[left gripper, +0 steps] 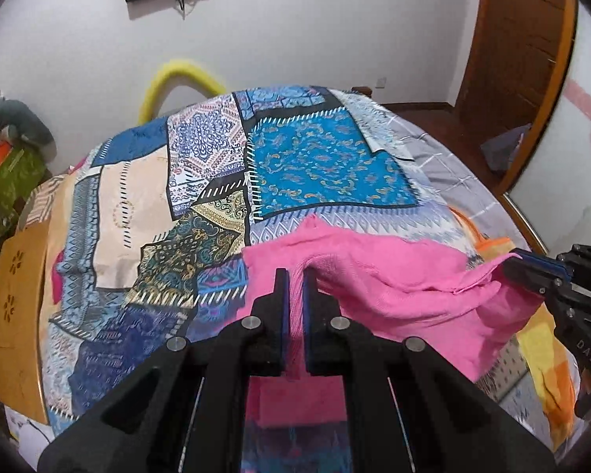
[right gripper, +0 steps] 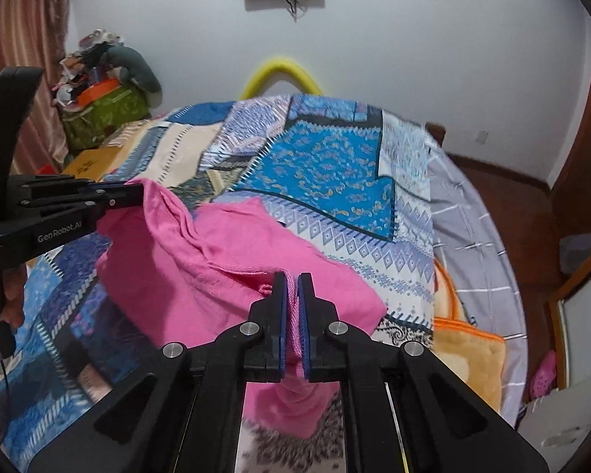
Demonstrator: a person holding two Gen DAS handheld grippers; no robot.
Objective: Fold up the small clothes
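A pink garment (left gripper: 394, 276) hangs lifted over the patchwork bedspread (left gripper: 319, 161), stretched between both grippers. My left gripper (left gripper: 294, 276) is shut on one edge of the pink cloth, which is pinched between its blue pads. It shows again as the left gripper (right gripper: 136, 194) at the left of the right wrist view, clamped on the garment's corner. My right gripper (right gripper: 292, 280) is shut on another edge of the pink garment (right gripper: 201, 260), cloth bunched between its pads. It appears as the right gripper (left gripper: 512, 264) at the right of the left wrist view.
The bed carries a grey checked sheet (right gripper: 480, 236) on the right and an orange-yellow blanket (right gripper: 469, 339) by the near right. A yellow foam arch (right gripper: 281, 71) stands behind the bed. A green bag with clutter (right gripper: 106, 110) sits at the left, a wooden door (left gripper: 520, 47) at the right.
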